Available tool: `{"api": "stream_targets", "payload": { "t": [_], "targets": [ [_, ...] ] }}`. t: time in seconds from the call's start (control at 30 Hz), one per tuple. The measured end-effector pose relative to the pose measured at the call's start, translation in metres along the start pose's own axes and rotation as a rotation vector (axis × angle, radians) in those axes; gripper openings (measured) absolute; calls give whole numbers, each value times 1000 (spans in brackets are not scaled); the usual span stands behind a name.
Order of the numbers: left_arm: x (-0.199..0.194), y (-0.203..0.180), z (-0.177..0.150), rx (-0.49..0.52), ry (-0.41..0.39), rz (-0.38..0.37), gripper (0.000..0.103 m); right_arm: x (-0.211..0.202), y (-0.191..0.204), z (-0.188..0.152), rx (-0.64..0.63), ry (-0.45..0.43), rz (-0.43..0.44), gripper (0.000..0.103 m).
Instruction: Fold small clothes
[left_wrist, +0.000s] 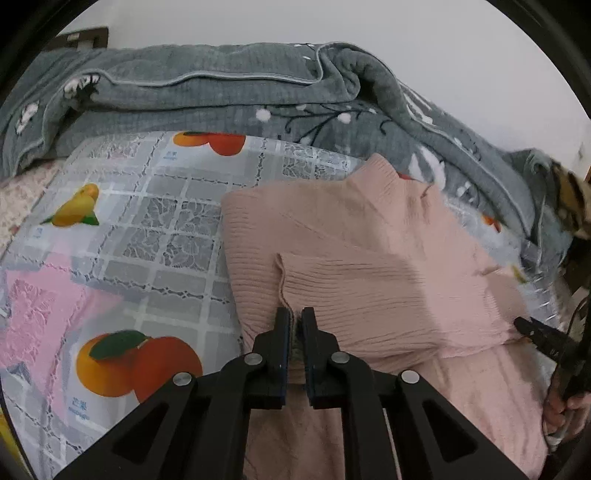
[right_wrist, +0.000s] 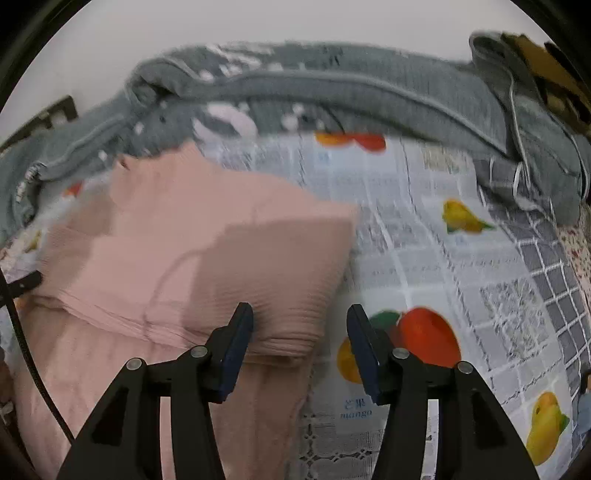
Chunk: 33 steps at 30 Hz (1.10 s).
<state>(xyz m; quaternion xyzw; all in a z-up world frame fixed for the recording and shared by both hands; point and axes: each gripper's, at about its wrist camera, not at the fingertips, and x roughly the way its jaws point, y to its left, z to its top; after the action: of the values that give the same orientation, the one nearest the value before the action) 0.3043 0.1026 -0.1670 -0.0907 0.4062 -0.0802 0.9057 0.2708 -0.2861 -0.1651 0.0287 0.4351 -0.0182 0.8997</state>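
Note:
A pink ribbed knit sweater (left_wrist: 354, 236) lies partly folded on a fruit-print cloth (left_wrist: 147, 236). Its collar points toward the grey blanket. My left gripper (left_wrist: 295, 317) is shut on a folded edge of the sweater near its lower left part. In the right wrist view the sweater (right_wrist: 207, 243) fills the left half. My right gripper (right_wrist: 300, 317) is open and empty, its jaws wide apart over the sweater's folded right corner. The right gripper's tip also shows at the right edge of the left wrist view (left_wrist: 532, 328).
A crumpled grey blanket (left_wrist: 229, 92) runs along the far side of the bed, also in the right wrist view (right_wrist: 369, 92). The fruit-print cloth (right_wrist: 443, 258) spreads to the right of the sweater. A white wall stands behind.

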Motion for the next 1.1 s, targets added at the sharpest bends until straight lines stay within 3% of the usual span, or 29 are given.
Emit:
{"api": "stream_targets", "payload": {
  "t": [0.17, 0.3, 0.43, 0.57, 0.7, 0.9, 1.1],
  "targets": [
    [-11, -6, 2, 24, -59, -2, 26, -5, -6, 0, 34, -22, 18, 56],
    [-11, -15, 2, 46, -67, -15, 56, -7, 1, -1, 2, -23, -9, 56],
    [0, -22, -3, 89, -9, 55, 56, -2, -3, -1, 14, 8, -18, 56],
    [-6, -15, -6, 77, -13, 57, 56, -31, -8, -7, 16, -40, -42, 56],
    [-21, -3, -12, 38, -44, 32, 56, -59, -11, -22, 0, -89, -113, 56],
    [-48, 0, -26, 35, -110, 15, 56, -97, -17, -50, 64, -116, -98, 56],
    [-81, -7, -38, 74, -162, 14, 55, -133, -11, -79, 54, -97, -74, 49]
  ]
}}
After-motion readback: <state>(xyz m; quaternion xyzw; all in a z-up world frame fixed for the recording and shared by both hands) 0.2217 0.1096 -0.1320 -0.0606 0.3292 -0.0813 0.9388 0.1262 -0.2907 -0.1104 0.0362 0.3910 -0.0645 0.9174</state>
